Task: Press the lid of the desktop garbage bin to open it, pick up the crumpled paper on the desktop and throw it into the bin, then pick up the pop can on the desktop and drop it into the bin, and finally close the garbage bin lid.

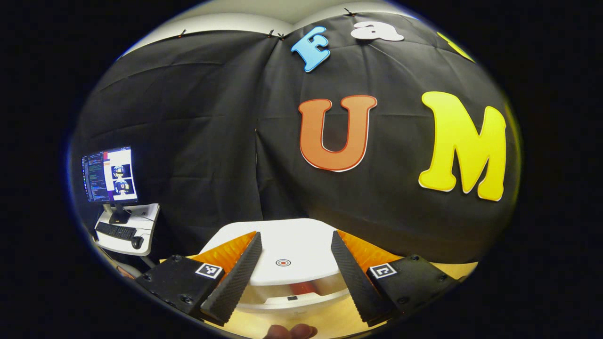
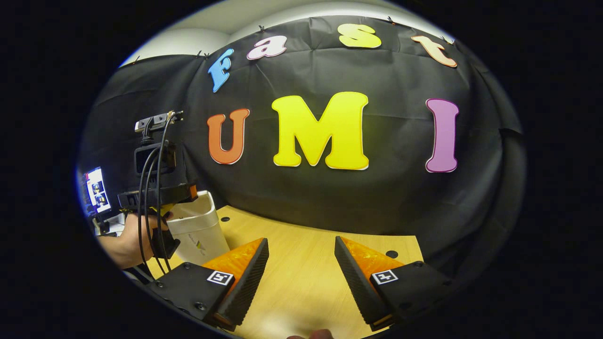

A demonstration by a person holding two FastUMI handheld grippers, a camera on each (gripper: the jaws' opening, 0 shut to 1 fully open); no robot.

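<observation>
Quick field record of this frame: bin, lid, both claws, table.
bin: white, on the table's left side in the right gripper view
lid: white, looks down, red dot mark on top; something reddish shows through the bin's front beneath it
left claw: open, fingers either side of the lid, not touching it that I can tell
right claw: open, holding nothing, over bare table
table: light wood
monitor: lit, far left on a small stand

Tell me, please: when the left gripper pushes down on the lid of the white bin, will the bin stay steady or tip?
The bin looks like light plastic and narrows downward, so an off-centre push could tip it. The lid looks flat; pressing near its red mark probably keeps it steady. The left gripper is open.
</observation>
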